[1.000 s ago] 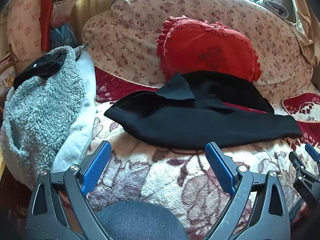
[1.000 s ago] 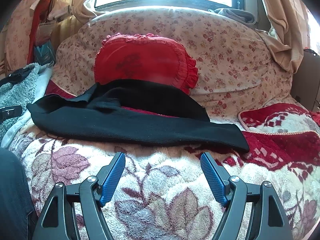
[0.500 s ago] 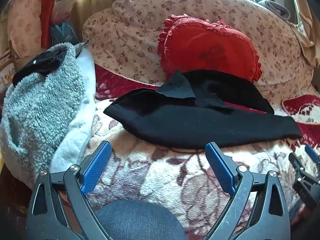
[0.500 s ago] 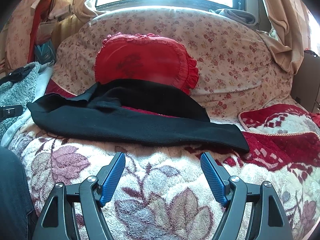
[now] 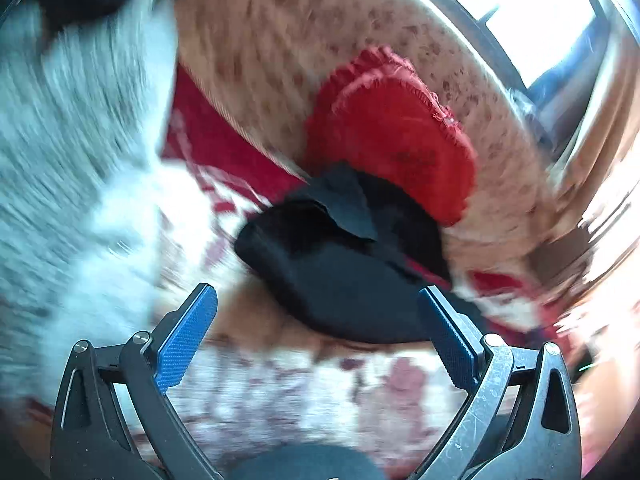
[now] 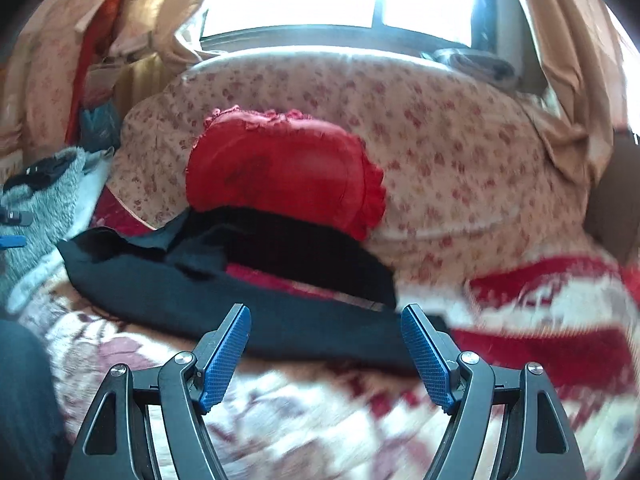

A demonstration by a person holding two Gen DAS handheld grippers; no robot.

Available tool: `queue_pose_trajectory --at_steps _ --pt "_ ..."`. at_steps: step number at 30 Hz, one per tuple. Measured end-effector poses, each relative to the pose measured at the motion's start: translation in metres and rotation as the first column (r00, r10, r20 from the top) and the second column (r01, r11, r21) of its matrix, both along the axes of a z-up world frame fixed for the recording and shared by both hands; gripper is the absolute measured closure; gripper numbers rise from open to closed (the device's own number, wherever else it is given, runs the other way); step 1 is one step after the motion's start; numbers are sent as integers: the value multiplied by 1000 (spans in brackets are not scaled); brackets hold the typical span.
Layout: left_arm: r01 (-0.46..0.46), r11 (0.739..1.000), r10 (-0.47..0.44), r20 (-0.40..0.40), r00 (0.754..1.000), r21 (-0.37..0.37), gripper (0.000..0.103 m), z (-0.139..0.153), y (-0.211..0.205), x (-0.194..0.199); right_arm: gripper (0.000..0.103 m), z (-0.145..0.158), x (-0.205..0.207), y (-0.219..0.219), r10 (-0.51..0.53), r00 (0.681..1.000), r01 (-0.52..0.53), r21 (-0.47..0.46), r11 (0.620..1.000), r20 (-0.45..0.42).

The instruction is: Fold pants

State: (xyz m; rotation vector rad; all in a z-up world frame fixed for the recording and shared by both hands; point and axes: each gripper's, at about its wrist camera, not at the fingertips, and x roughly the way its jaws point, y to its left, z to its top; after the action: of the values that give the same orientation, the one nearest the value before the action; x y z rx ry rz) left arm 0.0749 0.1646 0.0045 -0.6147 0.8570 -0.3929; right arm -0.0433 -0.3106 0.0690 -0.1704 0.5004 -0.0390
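Black pants (image 6: 224,292) lie across a floral blanket on the sofa, one leg stretched toward the right, the other bent back against a red cushion. In the blurred, tilted left wrist view the pants (image 5: 340,280) sit just beyond my left gripper (image 5: 316,312), which is open and empty near the waist end. My right gripper (image 6: 326,332) is open and empty, its fingertips at the near edge of the stretched leg close to the cuff end.
A red frilled heart cushion (image 6: 284,180) leans on the floral sofa back (image 6: 440,128). A grey fleecy garment (image 6: 44,200) lies at the left; it also shows in the left wrist view (image 5: 68,152). A red-and-white patterned blanket (image 6: 540,304) covers the right side.
Both grippers have moved forward toward the pants. The left view has tilted and swung closer to the waist end, with heavy motion blur. The right gripper now reaches the leg's near edge.
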Motion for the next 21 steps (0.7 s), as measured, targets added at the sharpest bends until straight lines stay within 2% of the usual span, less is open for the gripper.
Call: queue_pose_trajectory --at_steps 2,3,5,8,10,11,13,16,17,19,20,21 --pt "18 995 -22 -34 999 -100 3 -13 -2 15 27 0 9 -17 -25 1000 25 -21 999 4" --pt "22 992 -28 -40 999 -124 3 -16 -5 20 27 -2 13 -27 -64 998 64 3 998 -12" --pt "28 987 -35 -47 998 -158 3 -20 -13 31 27 -7 21 -51 -125 990 132 111 985 -62" --pt "32 989 -46 -95 994 -144 3 -30 -20 47 27 -8 17 -71 -172 984 179 216 960 -52" --pt "9 992 -25 -120 993 -127 3 -35 -20 52 27 -8 14 -79 -197 979 203 248 947 -46" --pt "7 991 -26 -138 990 -134 7 -39 -20 56 27 -8 13 -82 -209 977 214 260 942 -45" --pt "16 991 -37 -155 987 -135 16 -43 -21 60 27 -9 10 -89 -232 972 236 282 930 -47" --pt "13 997 -23 -142 990 -70 31 -40 -19 59 27 -15 10 -105 -269 960 279 350 894 -76" --pt "13 999 -18 -134 991 -42 41 -39 -18 60 27 -17 10 -110 -278 957 289 375 881 -86" --pt "37 999 -32 -137 990 28 68 -40 -21 61 27 -21 9 -122 -289 951 306 429 850 -105" --pt "46 998 -38 -146 989 51 95 -45 -23 64 27 -23 9 -127 -289 951 307 463 832 -111" --pt "45 993 -28 -155 988 107 95 -45 -26 66 27 -26 9 -133 -278 954 298 503 811 -117"
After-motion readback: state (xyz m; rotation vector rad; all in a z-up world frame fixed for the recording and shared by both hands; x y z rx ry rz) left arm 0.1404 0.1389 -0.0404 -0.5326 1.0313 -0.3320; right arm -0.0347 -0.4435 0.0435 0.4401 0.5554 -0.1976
